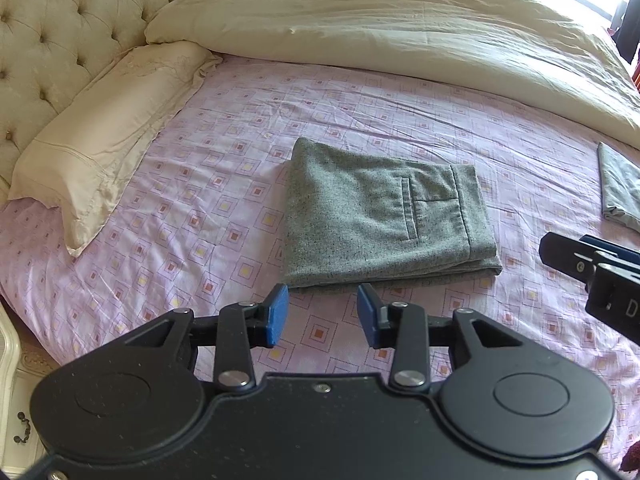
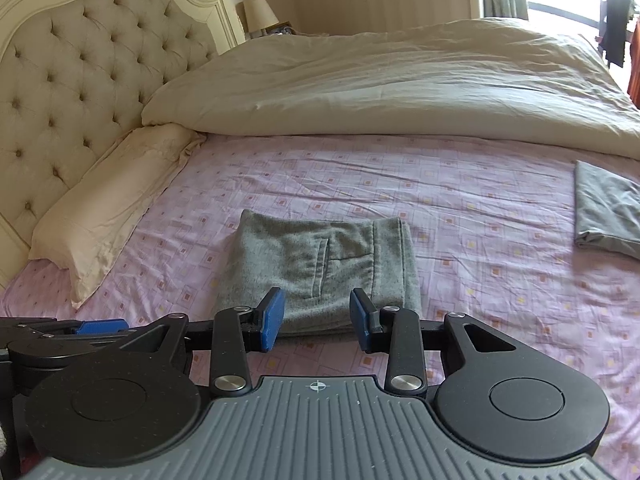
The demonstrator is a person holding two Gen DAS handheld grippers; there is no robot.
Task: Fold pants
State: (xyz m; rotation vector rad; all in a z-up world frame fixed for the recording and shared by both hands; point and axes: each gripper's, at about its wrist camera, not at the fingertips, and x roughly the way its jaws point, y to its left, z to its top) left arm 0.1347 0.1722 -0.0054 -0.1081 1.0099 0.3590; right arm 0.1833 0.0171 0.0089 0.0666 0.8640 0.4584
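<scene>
The grey pants (image 1: 384, 216) lie folded into a compact rectangle on the pink patterned bedsheet (image 1: 224, 184), pocket side up. They also show in the right wrist view (image 2: 320, 268). My left gripper (image 1: 323, 312) is open and empty, hovering just short of the pants' near edge. My right gripper (image 2: 317, 318) is open and empty, over the near edge of the pants. The right gripper's body shows at the right of the left wrist view (image 1: 596, 272). The left gripper shows at the lower left of the right wrist view (image 2: 92, 328).
A cream pillow (image 1: 100, 140) lies at the left by the tufted headboard (image 1: 52, 28). A cream duvet (image 1: 400, 36) is bunched across the far side. Another folded grey garment (image 2: 608, 212) lies at the right. A lamp (image 2: 259, 12) stands beyond the bed.
</scene>
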